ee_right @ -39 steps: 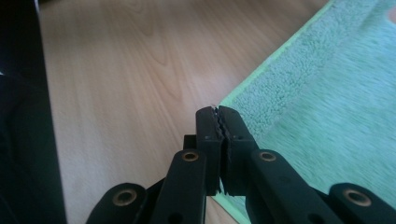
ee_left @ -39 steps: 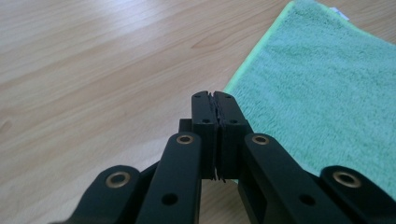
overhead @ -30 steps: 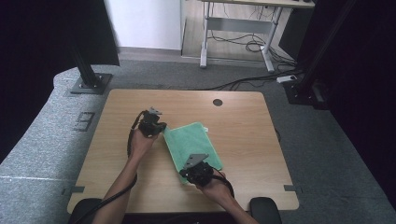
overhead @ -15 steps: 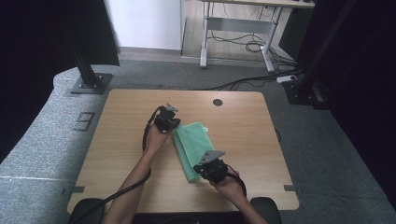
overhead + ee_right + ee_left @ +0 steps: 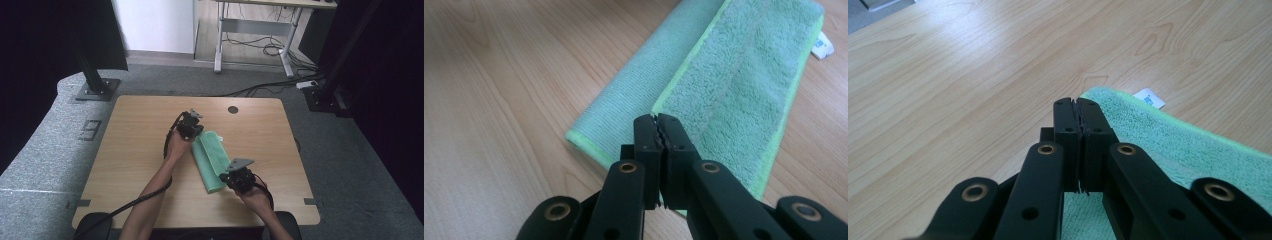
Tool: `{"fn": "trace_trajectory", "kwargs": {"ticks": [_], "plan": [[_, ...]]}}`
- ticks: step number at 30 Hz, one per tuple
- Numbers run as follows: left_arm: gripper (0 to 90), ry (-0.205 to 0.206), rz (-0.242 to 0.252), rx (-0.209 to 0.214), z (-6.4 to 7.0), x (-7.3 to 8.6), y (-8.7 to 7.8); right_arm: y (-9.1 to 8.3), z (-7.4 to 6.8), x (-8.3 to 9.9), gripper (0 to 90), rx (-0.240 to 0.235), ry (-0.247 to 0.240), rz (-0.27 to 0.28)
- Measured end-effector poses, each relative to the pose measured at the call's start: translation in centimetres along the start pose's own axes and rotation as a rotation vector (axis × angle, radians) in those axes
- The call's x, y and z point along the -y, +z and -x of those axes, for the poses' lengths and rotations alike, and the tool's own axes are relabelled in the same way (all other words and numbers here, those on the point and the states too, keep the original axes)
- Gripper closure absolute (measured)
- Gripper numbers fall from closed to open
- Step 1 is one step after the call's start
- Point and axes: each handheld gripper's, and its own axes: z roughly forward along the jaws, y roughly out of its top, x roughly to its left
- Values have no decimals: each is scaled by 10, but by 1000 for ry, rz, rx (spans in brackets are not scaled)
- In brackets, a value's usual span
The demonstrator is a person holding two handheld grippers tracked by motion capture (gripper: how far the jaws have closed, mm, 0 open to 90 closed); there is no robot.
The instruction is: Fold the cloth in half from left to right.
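Note:
A green microfibre cloth (image 5: 210,159) lies folded into a long strip in the middle of the wooden table (image 5: 130,145). My left gripper (image 5: 199,132) is at its far end and my right gripper (image 5: 226,176) at its near end. In the left gripper view the jaws (image 5: 1078,103) are pressed together at the cloth's (image 5: 1173,140) corner, next to a white tag (image 5: 1149,98). Seen from the right gripper, the jaws (image 5: 655,117) are shut on the corner of the cloth's (image 5: 734,80) fluffy top layer, which lies over a smoother lower layer.
A round cable hole (image 5: 233,109) sits near the table's far edge. Grey carpet surrounds the table, with black stand bases (image 5: 95,90) at the far left and far right. Bare wood lies on both sides of the cloth.
Both grippers have carried the cloth's left edge over to the right, folding the spread cloth in half into a narrow strip. The left gripper moved farther and rightward.

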Motion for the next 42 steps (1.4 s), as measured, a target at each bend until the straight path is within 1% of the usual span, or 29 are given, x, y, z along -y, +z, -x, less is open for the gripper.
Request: {"fn": "trace_trajectory", "kwargs": {"ticks": [4,7,12,14,16,17,19,21,24,26,29,30,31,32,34,36,38,40,42], "plan": [[876,1,-9,-2,2,-1,10,4,3,3,866,11,0,-15],[875,6,-25,-8,4,1,18,6,6,6,866,16,7,-25],[870,7,-42,-10,5,4,24,9,10,10,863,20,19,-38],[854,6,-34,-11,4,5,25,10,12,10,862,20,22,-40],[774,-5,-8,2,3,4,23,10,13,11,856,23,24,-42],[712,1,3,4,4,3,22,10,14,11,847,26,26,-42],[625,18,19,-7,6,0,17,8,15,11,828,39,31,-37],[569,37,35,-19,7,-3,11,6,17,12,799,49,39,-34],[493,39,55,-9,7,-4,3,0,20,12,770,71,51,-26],[446,34,56,-6,6,-2,-2,-4,22,11,729,85,60,-18],[394,41,49,-3,6,5,-8,-11,27,10,674,105,66,-3],[361,38,39,12,5,8,-9,-13,29,10,649,116,69,1],[342,37,34,17,4,11,-11,-15,31,9,618,123,76,2],[334,36,35,10,4,14,-13,-15,34,8,584,126,84,5],[284,26,33,21,3,21,-15,-14,38,7,529,135,93,12],[249,13,31,27,3,28,-17,-9,41,5,467,135,104,13],[215,10,26,35,4,35,-18,-1,44,5,435,134,105,-1],[194,15,16,36,6,41,-18,7,47,7,429,137,106,-26],[175,14,8,38,9,47,-18,14,50,10,447,147,109,-57]]}}
